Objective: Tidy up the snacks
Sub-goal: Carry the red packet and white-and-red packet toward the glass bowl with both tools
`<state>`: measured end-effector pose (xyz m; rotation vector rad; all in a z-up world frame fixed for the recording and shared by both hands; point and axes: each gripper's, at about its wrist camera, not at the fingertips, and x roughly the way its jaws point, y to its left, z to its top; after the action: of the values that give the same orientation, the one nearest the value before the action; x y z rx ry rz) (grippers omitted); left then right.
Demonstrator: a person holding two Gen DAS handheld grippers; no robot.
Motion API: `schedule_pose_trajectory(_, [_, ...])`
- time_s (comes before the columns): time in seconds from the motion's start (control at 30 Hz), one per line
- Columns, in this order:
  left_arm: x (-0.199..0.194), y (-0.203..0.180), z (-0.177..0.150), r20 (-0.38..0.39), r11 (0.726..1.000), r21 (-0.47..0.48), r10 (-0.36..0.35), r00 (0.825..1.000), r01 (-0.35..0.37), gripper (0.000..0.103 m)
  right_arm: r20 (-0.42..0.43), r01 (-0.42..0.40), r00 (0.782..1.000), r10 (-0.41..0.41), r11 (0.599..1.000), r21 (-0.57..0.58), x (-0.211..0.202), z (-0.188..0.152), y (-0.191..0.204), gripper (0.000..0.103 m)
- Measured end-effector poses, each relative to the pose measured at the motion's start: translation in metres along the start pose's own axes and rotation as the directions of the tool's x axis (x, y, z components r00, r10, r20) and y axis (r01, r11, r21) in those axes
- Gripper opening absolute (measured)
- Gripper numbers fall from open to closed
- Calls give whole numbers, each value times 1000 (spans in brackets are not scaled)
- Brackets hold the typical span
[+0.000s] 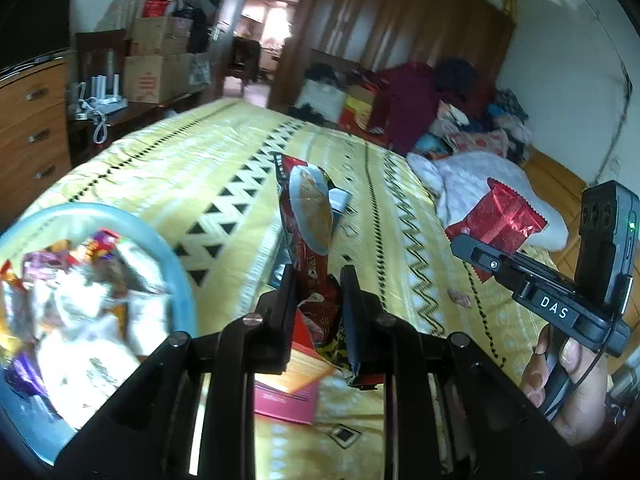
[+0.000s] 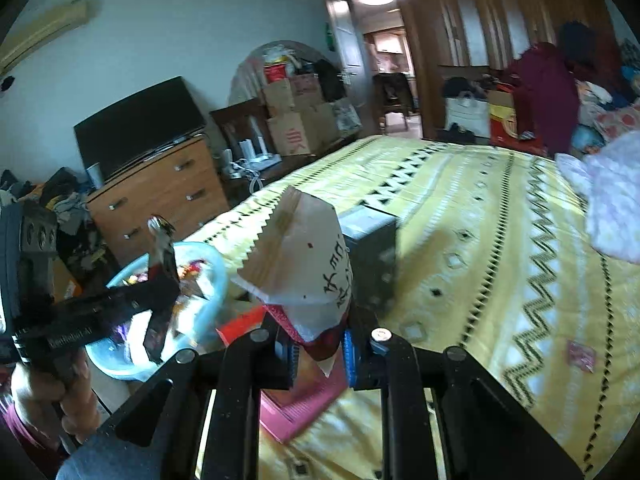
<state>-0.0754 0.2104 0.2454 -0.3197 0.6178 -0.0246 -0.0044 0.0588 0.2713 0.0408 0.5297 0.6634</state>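
Note:
My left gripper (image 1: 320,284) is shut on a red snack packet (image 1: 310,216) printed with a brown pastry, held upright above the yellow bedspread (image 1: 200,160). At the right of the left wrist view, my right gripper (image 1: 472,246) is shut on a shiny red foil packet (image 1: 498,220). In the right wrist view that packet (image 2: 304,264) shows its pale back with dark writing, pinched in the right gripper (image 2: 316,334). The left gripper (image 2: 166,280) holds its dark packet (image 2: 160,236) over a light blue bowl (image 2: 218,276). The bowl (image 1: 120,214) holds several wrapped snacks.
A pink box (image 1: 288,398) lies on the bed under the grippers, and a grey box (image 2: 372,248) stands behind it. One small pink wrapper (image 2: 580,356) lies loose on the bedspread. A white pillow (image 1: 472,184) and piled clothes lie at the far right. A wooden dresser (image 2: 160,196) stands left of the bed.

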Motion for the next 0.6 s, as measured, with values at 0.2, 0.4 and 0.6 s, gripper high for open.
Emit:
schedule_pose_trajectory(0.2, [-25, 48, 18, 64, 995, -66, 78, 995, -74, 21, -17, -96, 995, 95, 993, -71, 40, 35, 67, 19])
schedule_pose_trajectory(0.4, [-42, 100, 23, 88, 962, -120, 258, 962, -246, 21, -73, -216, 975, 209, 971, -106, 89, 58, 136, 19])
schedule_pose_trajectory(0.6, [-44, 138, 16, 66, 908, -155, 403, 913, -389, 21, -144, -303, 948, 284, 944, -131, 137, 64, 194, 19])
